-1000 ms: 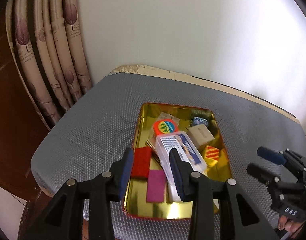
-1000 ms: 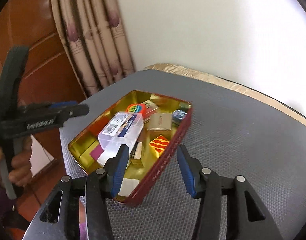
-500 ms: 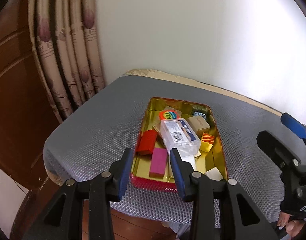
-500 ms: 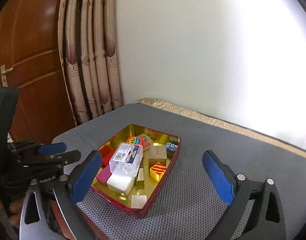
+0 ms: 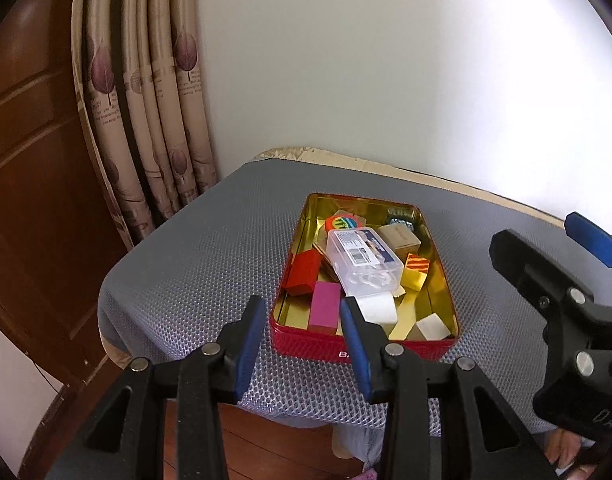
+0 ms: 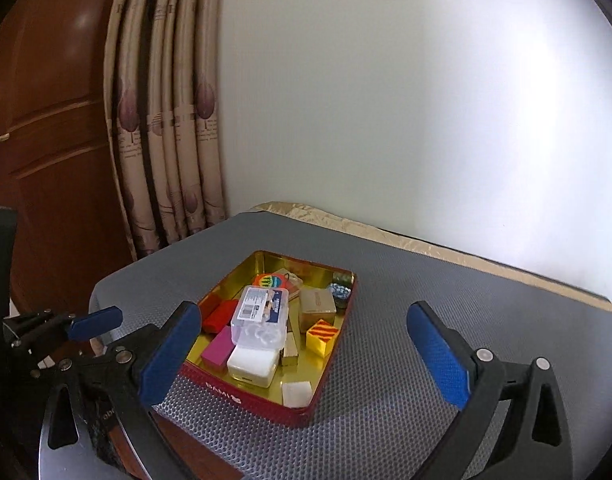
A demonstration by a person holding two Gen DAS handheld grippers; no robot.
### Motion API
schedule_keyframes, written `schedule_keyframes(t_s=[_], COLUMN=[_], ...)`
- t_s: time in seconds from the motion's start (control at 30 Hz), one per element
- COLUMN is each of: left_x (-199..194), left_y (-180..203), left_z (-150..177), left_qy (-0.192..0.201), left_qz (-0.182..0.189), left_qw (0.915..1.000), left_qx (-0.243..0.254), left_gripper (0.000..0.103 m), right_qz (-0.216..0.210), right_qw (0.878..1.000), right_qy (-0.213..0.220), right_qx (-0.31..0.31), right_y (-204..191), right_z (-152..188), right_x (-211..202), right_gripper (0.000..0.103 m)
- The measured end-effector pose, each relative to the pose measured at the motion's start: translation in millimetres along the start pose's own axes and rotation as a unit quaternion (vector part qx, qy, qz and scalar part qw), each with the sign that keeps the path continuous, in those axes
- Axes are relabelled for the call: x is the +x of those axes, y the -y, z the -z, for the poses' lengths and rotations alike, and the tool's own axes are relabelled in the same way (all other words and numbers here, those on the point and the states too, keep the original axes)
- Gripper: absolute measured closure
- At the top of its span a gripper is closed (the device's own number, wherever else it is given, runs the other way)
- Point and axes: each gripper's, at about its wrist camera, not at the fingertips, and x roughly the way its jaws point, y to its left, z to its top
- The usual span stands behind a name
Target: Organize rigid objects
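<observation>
- Left wrist view: the red tin (image 5: 362,346) with the gold inside sits at centre frame on the grey-covered table (image 5: 194,264), its near wall close to the table's front edge. The clear plastic case (image 5: 362,262) lies slantwise on top of the pile in the tin, above a red block (image 5: 304,272), a pink block (image 5: 325,308) and a striped orange cube (image 5: 416,265).
- The left tongs (image 5: 302,344) stand at the bottom of the frame, narrowly apart with nothing between them, short of the tin.
- Handling, as a judgement: the case looks light, stiff and smooth, so it may slip; its long flat sides are the likely place to take hold, since it lies free on top. The blocks look hard and sturdy, easy to pinch across flat faces.
- Right wrist view: the right tongs (image 6: 306,352) have just been opening and now stand wide apart and empty, with the tin seen between them further off.
- This view shows what the other hides: a white box (image 6: 252,364) under the case's near end, a small white cube (image 6: 296,394) in the tin's near corner, and the bare table at the right of the frame. The left tongs appear at the lower left.
- Only the left wrist view shows a fingertip of the person's right hand (image 5: 562,450) at the lower right.
</observation>
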Motion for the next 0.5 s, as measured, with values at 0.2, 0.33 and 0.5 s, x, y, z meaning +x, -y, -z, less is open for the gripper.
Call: schedule_keyframes(t_s=[0.2, 0.33, 0.5], left_x=[-2.7, -8.5, -17.0], left_y=[-0.4, -3.7, -7.1], left_z=[5.4, 10.0, 15.4], left_qy=[-0.005, -0.005, -0.002], left_qz=[0.009, 0.008, 0.002], left_qw=[0.9999, 0.9999, 0.9999], left_qx=[-0.007, -0.012, -0.013], left_gripper=[0.063, 0.063, 0.061], right_qz=[0.007, 0.011, 0.009], right_qw=[1.000, 1.000, 1.000], right_qy=[-0.017, -0.021, -0.022], right_qx=[0.006, 0.007, 0.014], right_y=[-5.3, -10.5, -17.7], right_z=[7.5, 9.4, 9.7], right_x=[-3.6, -8.0, -15.0], right_gripper=[0.001, 0.001, 0.001])
